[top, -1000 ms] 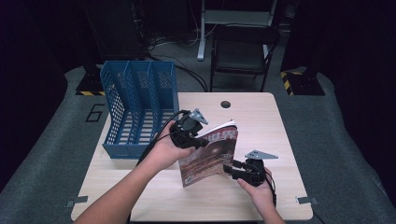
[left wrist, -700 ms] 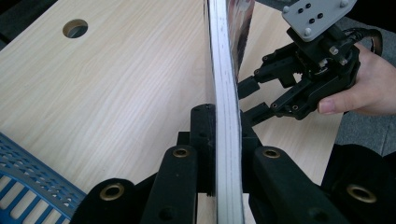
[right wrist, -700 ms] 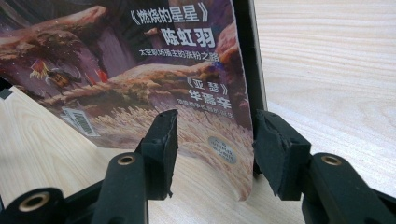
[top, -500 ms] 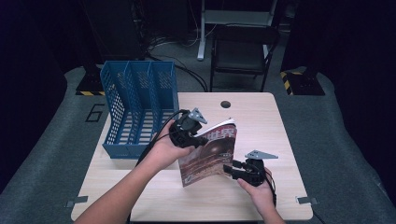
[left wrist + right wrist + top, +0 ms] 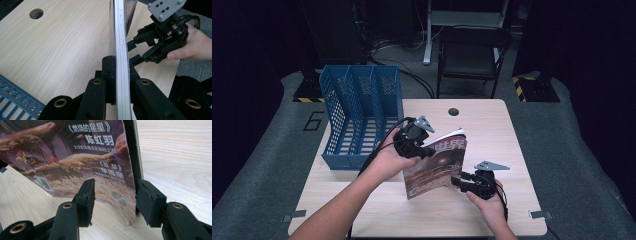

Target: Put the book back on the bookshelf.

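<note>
Magazine (image 5: 435, 162) stands tilted on its lower edge near the middle of the wooden table (image 5: 492, 125), cover facing the person, its foot touching the tabletop. From the magazine, the blue file rack (image 5: 362, 115) sits at about ten o'clock, near the table's left edge and apart from the magazine. At the magazine's top left corner, the left gripper (image 5: 428, 150) has its jaws clamped tight on the page edge; in the left gripper view the white page block (image 5: 121, 50) runs straight up between the two black jaws, pressed on both sides. At about four o'clock from the magazine's middle, the right gripper (image 5: 458, 183) hangs at the lower right corner with its jaws spread wide. In the right gripper view that corner (image 5: 125, 202) stands between the two open jaws, neither pad touching the cover. A round cable hole (image 5: 454, 111) lies at twelve o'clock, near the far edge.
</note>
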A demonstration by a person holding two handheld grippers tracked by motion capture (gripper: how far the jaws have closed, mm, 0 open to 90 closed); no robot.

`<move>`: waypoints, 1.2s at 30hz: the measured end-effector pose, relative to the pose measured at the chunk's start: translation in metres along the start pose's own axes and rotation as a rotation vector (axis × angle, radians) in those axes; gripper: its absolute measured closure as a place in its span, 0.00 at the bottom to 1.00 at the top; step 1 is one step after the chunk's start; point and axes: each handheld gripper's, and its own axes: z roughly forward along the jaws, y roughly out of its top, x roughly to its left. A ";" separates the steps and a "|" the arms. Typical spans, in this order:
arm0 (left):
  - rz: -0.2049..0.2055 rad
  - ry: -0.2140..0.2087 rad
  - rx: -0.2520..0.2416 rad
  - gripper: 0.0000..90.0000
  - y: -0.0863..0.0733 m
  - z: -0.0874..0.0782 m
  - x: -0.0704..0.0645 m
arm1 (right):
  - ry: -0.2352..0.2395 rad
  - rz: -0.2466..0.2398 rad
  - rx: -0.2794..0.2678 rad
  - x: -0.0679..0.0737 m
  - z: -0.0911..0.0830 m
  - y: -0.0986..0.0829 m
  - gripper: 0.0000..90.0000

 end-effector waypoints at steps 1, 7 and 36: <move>0.000 -0.001 0.000 0.93 0.000 0.000 0.000 | 0.000 0.000 0.000 0.000 0.000 0.000 0.55; 0.004 0.000 0.004 0.93 0.003 0.000 0.002 | 0.001 0.006 0.000 0.000 -0.001 0.000 0.55; -0.042 0.036 -0.028 0.93 0.011 -0.049 0.016 | 0.000 0.019 0.002 -0.003 -0.004 -0.002 0.54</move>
